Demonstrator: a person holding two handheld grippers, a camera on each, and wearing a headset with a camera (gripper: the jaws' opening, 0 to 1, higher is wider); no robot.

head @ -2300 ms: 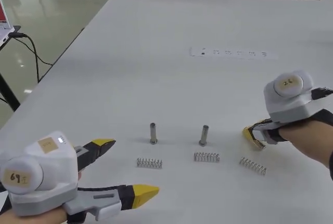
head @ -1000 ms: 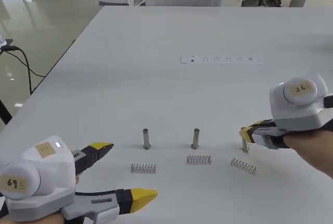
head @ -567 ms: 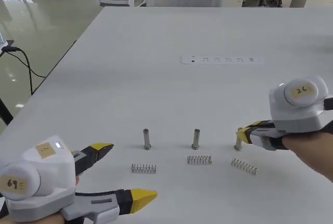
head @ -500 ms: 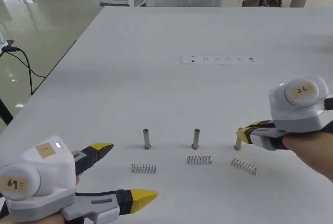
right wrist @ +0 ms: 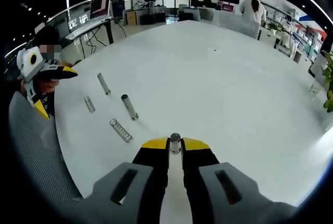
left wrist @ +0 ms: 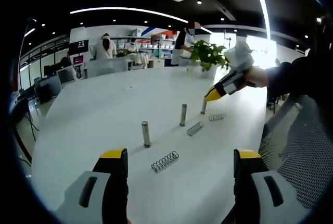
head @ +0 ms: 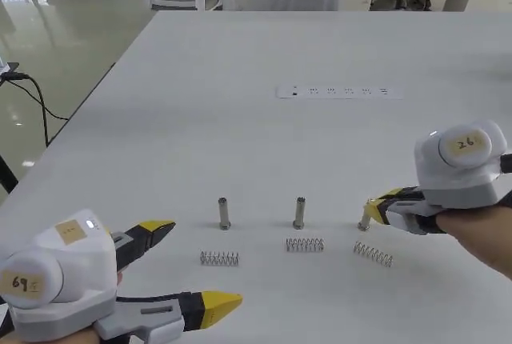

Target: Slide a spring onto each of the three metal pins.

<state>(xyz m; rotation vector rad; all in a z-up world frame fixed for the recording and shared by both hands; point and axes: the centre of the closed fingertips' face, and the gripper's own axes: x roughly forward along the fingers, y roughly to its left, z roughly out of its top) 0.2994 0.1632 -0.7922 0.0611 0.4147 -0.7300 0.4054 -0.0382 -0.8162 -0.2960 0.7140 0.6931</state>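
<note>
While the right claw [head: 374, 206] sits at three o'clock in the head view, its yellow-tipped jaws are pressed together on the right pin [head: 364, 222], pinching it near the top. The right gripper view shows that same grip from behind: the round metal head of the pin [right wrist: 175, 139] is caught between the two tips of the right claw [right wrist: 175, 145]. Whether the pin's foot touches the white worktop [head: 240, 120] I cannot tell.

At eight o'clock in the head view, the left claw [head: 190, 268] hangs low over the worktop with its jaws spread wide and nothing between them. Its own view confirms the broad gap.

Two more pins stand upright in a row with the held one: the middle pin [head: 299, 212] and the left pin [head: 223, 213], each well apart from its neighbour. All three springs lie flat on the worktop, none on a pin. The left spring [head: 219, 258] lies at six o'clock of the left pin, and the middle spring [head: 305, 245] at six o'clock of the middle pin. The right spring [head: 374, 254] lies at five o'clock of the held pin, slightly askew. A white power strip [head: 340, 92] lies far off at twelve o'clock.
</note>
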